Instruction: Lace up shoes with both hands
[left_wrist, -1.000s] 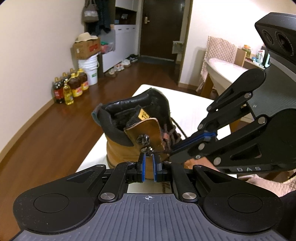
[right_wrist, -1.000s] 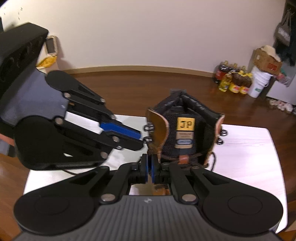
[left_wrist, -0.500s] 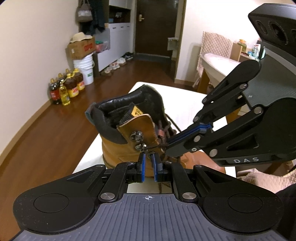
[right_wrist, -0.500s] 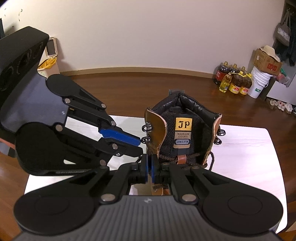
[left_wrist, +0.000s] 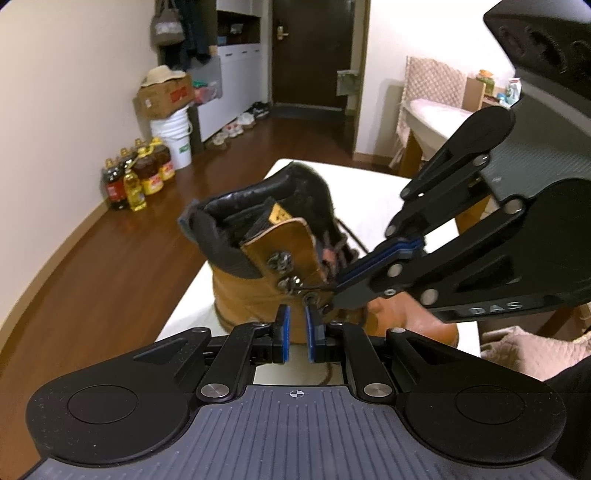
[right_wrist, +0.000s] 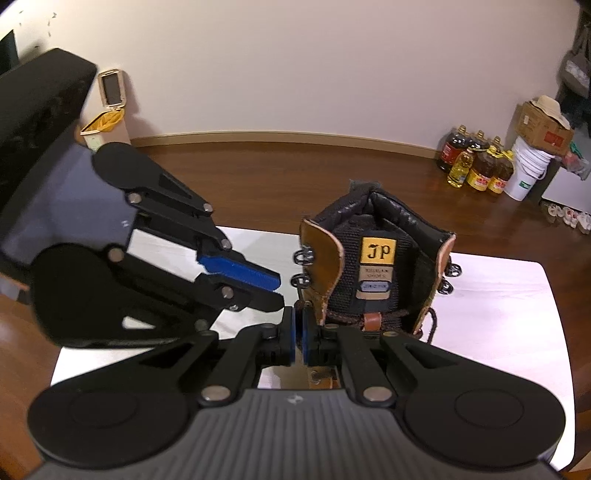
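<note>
The tan boot (left_wrist: 258, 280) is standing upright on the white table (right_wrist: 517, 314), tongue facing the right wrist camera, upper hooks unlaced.

The left claw (left_wrist: 297, 325) is standing slightly parted just below the lowest eyelet (left_wrist: 308, 297) on the near flap, nothing visibly pressed between its pads. The right claw (left_wrist: 334, 286) is reaching in with jaws drawn narrow, apparently pinching the dark lace (left_wrist: 314, 286) beside that eyelet.

Risks:
- The lace tip is likely slipping out if the right claw's pinch is only on the edge.
- The two claws are crowding one spot and may collide.
- A pull could tip or drag the boot, since nothing is bracing it.

Not resolvable:
- The lace end is being hidden by the right claw's fingertips.
- From the right wrist view its own pads are nearly touching, and whether lace is lying between them is unclear.
- The toe is being cut off.
</note>
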